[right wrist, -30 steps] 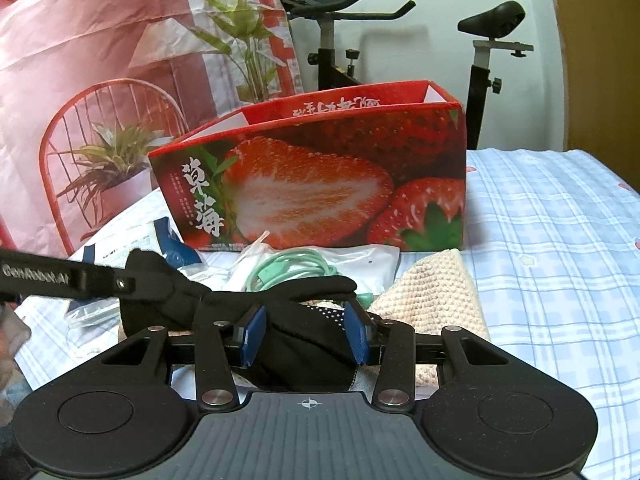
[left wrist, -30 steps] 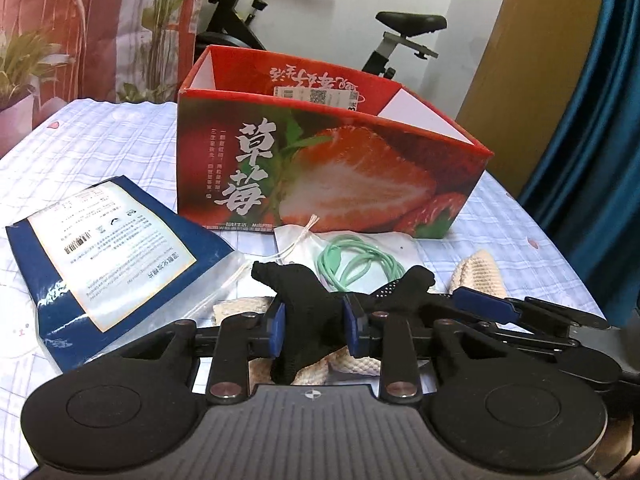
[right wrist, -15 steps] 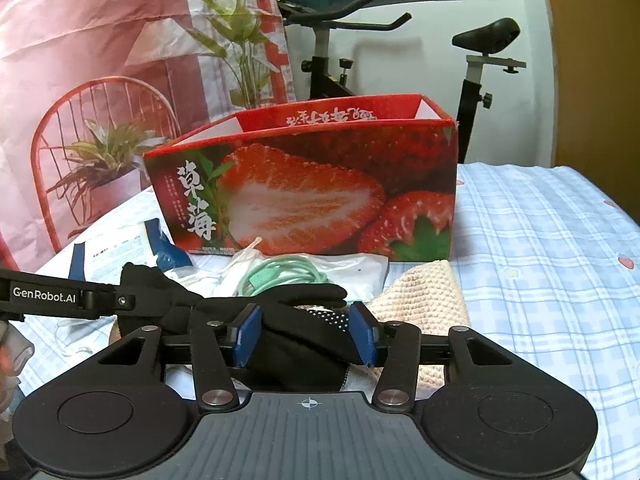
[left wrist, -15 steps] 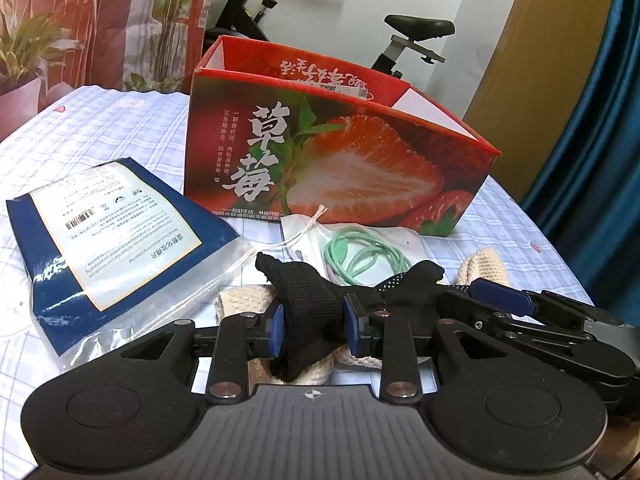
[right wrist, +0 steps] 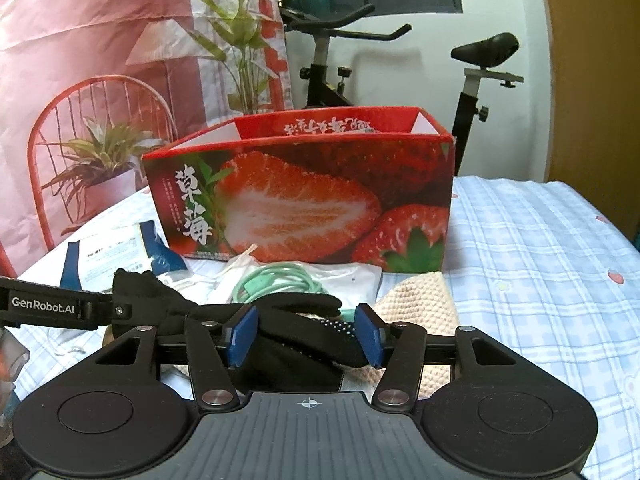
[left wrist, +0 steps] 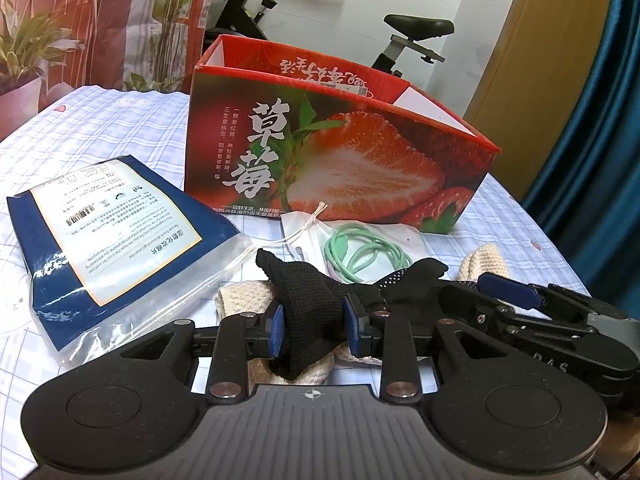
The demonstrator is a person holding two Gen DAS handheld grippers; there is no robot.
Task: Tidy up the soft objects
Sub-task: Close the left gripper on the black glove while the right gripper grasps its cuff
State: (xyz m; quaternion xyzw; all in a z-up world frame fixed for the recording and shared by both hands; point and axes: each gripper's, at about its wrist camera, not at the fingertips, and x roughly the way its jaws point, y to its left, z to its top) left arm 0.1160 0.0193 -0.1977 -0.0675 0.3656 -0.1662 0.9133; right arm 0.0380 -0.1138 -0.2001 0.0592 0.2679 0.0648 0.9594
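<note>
Two grippers work one black glove (left wrist: 308, 312) near the camera edge, on a blue-checked tablecloth (right wrist: 540, 248). Left gripper (left wrist: 314, 330): blue pads clamped on one end of glove, fabric bunched between them. Right gripper (right wrist: 306, 336): jaws have just been opening; glove lies between the pads, but pads look apart from it on the right side, so grip released. Seen from left wrist cam, right gripper enters at right, partly cut off by frame.

Hidden/unclear: glove covers most of a cream knit cloth (right wrist: 416, 300) beneath it; only ends show. Near part of glove blocked by gripper bodies.

Containers: red strawberry box (left wrist: 340, 152) stands open-topped at far centre; inside floor not visible, contents can't tell. Clear bag (left wrist: 360, 240) just in front of box holds a coiled green cable (left wrist: 360, 252). Blue-and-white pouch (left wrist: 108, 232) lies left, in a clear sleeve, contents not readable.

Exercise bike (right wrist: 400, 64) behind table.
</note>
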